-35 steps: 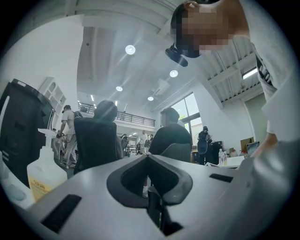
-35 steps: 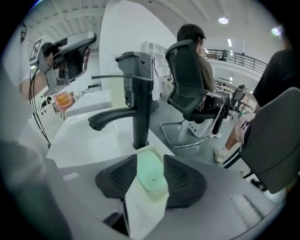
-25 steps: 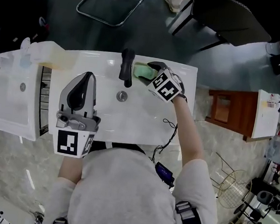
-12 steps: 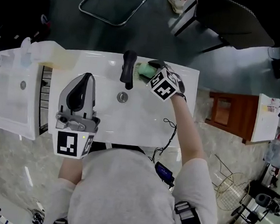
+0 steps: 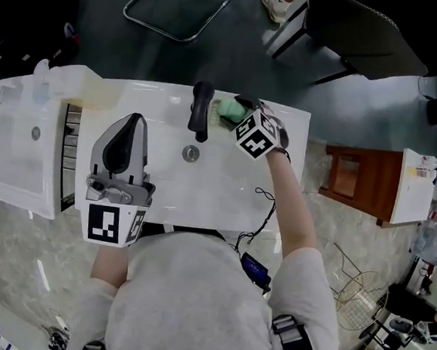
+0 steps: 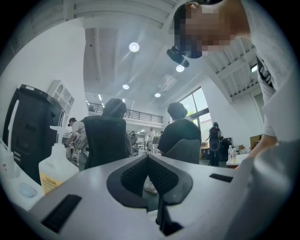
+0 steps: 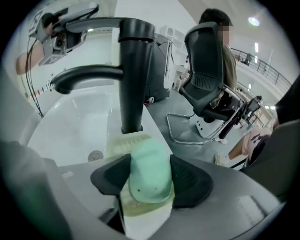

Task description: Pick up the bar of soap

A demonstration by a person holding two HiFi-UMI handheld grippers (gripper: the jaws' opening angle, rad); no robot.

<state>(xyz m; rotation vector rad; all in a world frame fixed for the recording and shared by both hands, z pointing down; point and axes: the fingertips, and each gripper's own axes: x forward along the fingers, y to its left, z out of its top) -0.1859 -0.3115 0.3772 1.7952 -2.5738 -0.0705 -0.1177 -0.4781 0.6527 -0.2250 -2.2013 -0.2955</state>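
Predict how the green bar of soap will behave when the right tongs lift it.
The bar of soap looks smooth and rounded, so it could slip from the right tongs. It seems solid, probably stiff. On its ridged soap dish, it should lift free.

No readable words, brands or numbers anywhere. Only black-and-white square code markers on the cubes of the left gripper (image 5: 135,123) and right gripper (image 5: 239,107). Yellow label on a white jug (image 6: 55,169), print too blurred to read.

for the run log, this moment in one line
right gripper shut on soap | soap at dish beside tap | left gripper shut, empty
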